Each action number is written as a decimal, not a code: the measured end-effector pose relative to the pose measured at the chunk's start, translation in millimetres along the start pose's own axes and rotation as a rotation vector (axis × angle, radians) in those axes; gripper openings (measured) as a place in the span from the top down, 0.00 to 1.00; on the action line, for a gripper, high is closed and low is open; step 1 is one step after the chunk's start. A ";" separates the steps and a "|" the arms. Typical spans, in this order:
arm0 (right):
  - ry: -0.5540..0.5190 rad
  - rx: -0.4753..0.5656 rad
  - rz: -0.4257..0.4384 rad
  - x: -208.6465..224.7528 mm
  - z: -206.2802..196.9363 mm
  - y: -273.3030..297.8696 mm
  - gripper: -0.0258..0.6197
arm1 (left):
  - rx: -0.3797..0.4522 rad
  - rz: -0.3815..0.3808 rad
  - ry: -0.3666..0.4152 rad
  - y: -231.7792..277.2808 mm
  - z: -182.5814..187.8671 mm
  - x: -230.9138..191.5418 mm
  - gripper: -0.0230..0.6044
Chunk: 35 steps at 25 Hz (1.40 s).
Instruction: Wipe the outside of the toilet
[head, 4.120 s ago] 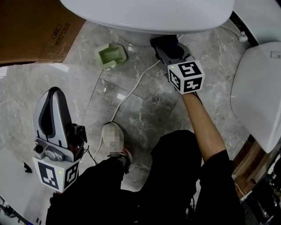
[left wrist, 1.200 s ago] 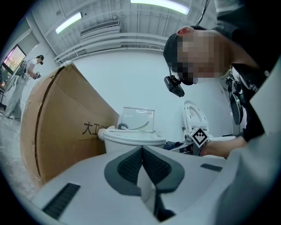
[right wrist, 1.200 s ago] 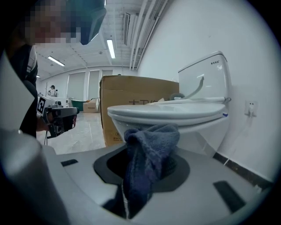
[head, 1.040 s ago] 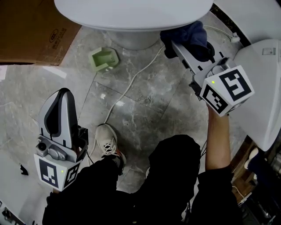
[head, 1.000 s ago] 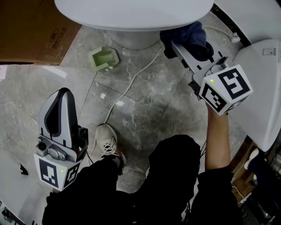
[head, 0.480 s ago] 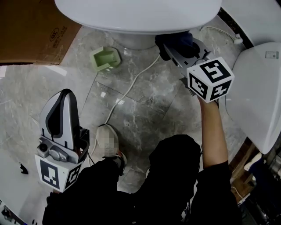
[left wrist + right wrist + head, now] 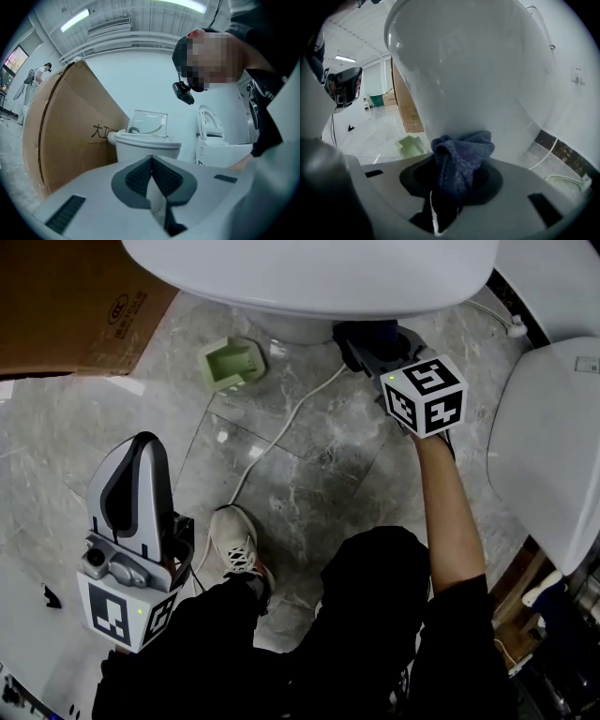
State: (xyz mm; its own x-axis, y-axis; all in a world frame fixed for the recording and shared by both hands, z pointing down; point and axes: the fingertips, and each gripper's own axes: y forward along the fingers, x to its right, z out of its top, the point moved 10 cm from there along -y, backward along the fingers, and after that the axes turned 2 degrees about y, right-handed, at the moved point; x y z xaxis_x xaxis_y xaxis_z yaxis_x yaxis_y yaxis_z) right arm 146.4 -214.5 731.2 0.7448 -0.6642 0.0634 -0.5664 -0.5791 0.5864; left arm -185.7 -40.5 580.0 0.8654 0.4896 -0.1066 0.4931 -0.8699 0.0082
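In the head view my right arm stretches straight ahead, its tongs tucked low under the bowl of the toilet, while my left tongs are held back beside my knee, pointing forward above the floor. The left gripper view shows those tongs pressed together with nothing in them. In the right gripper view the tongs are clenched on a dark blue cloth that touches the toilet's white outer wall.

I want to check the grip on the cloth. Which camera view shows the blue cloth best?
The right gripper view: the cloth sits centre, pinched in the right gripper, against the toilet. The head view shows only a dark edge beneath the toilet. The left gripper view does not show it.
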 end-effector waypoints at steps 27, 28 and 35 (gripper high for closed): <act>0.074 -0.343 -0.043 18.4 -87.0 94.1 0.76 | 0.000 0.012 -0.034 -6.1 -4.7 -12.6 0.95; 0.074 -0.351 -0.044 19.1 -89.1 95.3 0.76 | 0.004 0.012 -0.035 -6.0 -3.9 -12.5 0.95; 0.087 -0.304 -0.028 15.3 -88.3 74.6 0.76 | 0.023 0.005 -0.030 -4.8 1.8 -4.8 0.95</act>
State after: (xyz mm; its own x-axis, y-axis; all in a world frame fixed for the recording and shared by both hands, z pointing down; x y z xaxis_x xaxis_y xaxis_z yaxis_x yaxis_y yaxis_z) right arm 146.7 -226.2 847.2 0.7933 -0.5996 0.1053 -0.4239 -0.4199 0.8025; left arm -192.3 -38.8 578.6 0.8648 0.4831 -0.1366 0.4859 -0.8739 -0.0142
